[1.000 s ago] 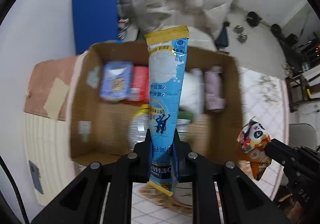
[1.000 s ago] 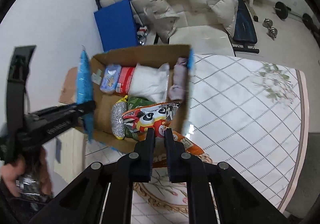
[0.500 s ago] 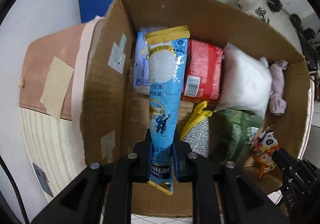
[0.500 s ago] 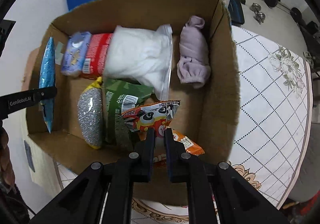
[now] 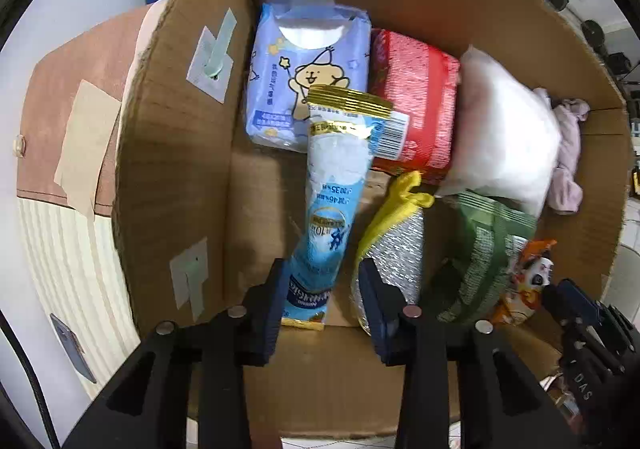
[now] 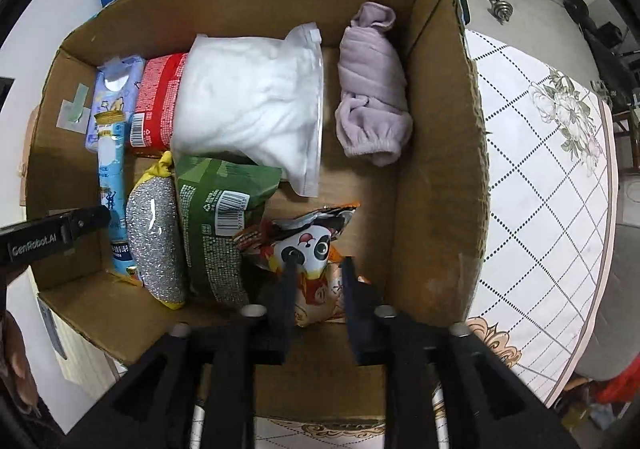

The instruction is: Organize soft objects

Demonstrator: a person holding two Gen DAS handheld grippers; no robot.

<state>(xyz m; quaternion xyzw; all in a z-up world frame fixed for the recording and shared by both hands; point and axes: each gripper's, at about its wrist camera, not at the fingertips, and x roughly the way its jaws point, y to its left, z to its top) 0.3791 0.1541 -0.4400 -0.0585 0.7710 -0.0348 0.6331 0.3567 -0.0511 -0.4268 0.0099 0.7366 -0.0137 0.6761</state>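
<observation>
**Eight soft packages in one cardboard box, both grippers open above it**

One open brown cardboard box point(image 6: 436, 153) stands on a table covered by a white diamond-patterned cloth point(image 6: 536, 185). It holds eight soft items. Along the far wall lie four: one pale blue tissue pack with a cartoon bear point(image 5: 308, 73), one red plastic-wrapped pack point(image 5: 416, 109), one clear bag of white filling point(image 6: 248, 105) and one rolled lilac fleece garment point(image 6: 372, 89). Nearer the camera lie four more: one long light-blue sachet with a gold top seam point(image 5: 336, 201), one silver mesh scourer pack with yellow ends point(image 6: 154, 237), one green printed pouch point(image 6: 216, 217) and one orange snack bag with a panda face point(image 6: 308, 253).

The left gripper point(image 5: 320, 289) has its fingers spread wide; the blue sachet's lower end lies between them, touching the left finger and clear of the right one, its top leaning on the tissue pack. The right gripper point(image 6: 316, 281) also has its fingers parted, straddling the panda bag's lower end; whether they touch it cannot be told.
</observation>
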